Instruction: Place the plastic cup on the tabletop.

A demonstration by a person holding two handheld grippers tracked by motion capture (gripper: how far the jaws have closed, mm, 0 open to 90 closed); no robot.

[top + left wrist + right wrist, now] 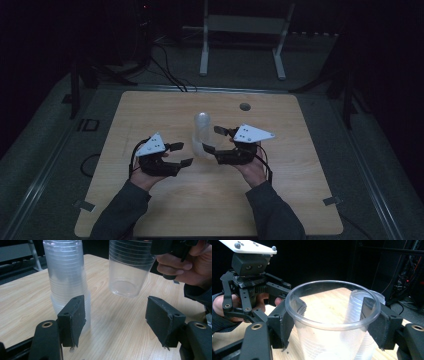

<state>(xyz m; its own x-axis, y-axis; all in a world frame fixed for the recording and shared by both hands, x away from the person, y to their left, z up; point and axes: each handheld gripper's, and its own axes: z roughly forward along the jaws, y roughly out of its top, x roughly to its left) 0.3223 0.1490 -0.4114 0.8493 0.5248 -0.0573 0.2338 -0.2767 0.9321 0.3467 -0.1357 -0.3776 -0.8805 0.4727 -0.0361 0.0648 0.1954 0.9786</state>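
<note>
A tall stack of clear plastic cups stands upright on the wooden table, near its middle. My right gripper is shut on a single clear cup, with a pad on each side just below the rim. In the left gripper view this cup hangs upright above the table, to the right of the stack. My left gripper is open, with nothing between its fingers. It points at the stack and the held cup from close by.
A round cable hole sits in the table's far part. Behind the table a white metal frame stands on the dark floor, with cables running to its left. The surroundings are dark.
</note>
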